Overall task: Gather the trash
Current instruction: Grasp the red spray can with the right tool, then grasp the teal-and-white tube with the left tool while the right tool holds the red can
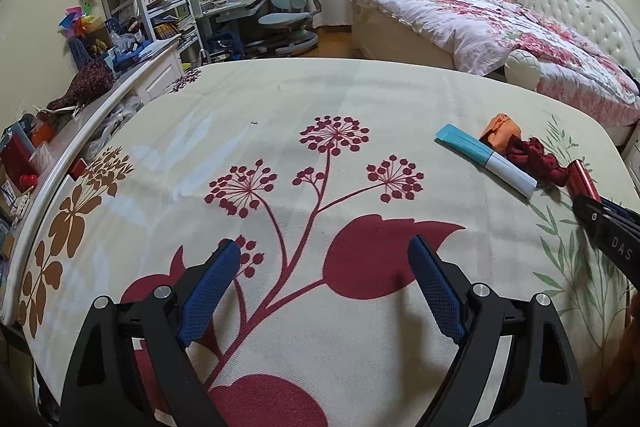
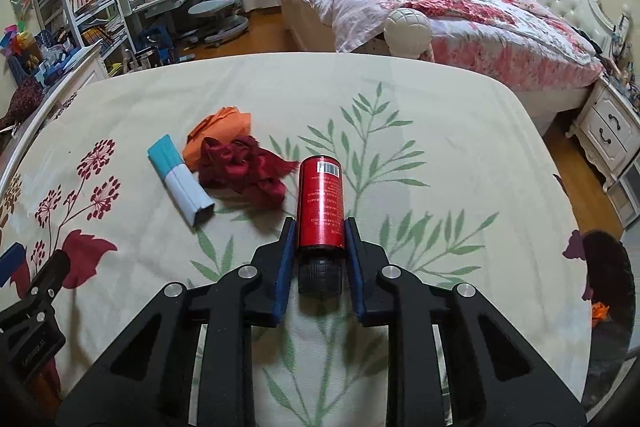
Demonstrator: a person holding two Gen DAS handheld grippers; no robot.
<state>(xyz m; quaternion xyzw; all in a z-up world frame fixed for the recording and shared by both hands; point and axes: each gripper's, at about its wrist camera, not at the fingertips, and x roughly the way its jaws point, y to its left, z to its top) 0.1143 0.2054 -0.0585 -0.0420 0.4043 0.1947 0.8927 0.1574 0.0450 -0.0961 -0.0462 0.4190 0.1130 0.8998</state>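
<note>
Over the floral cloth [image 2: 460, 131], right claw [image 2: 320, 227] grips a barcoded red bottle [image 2: 320, 199] — left claw [image 1: 324, 255] released.

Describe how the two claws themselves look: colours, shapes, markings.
Both match. The left claw and right claw have black angular linkage arms with triangular cut-outs, round silver pivot bolts, and blue mesh-textured fingers. White lettering marks the side of each body. No cables or sleeves show.

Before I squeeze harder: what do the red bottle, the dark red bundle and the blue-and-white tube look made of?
Red bottle: glossy plastic or metal with a printed label and a ribbed black cap; which one is unclear. Dark red bundle: soft, shiny fabric, creased and frayed. Blue-and-white tube: matte, flattened, likely card or paper.
</note>
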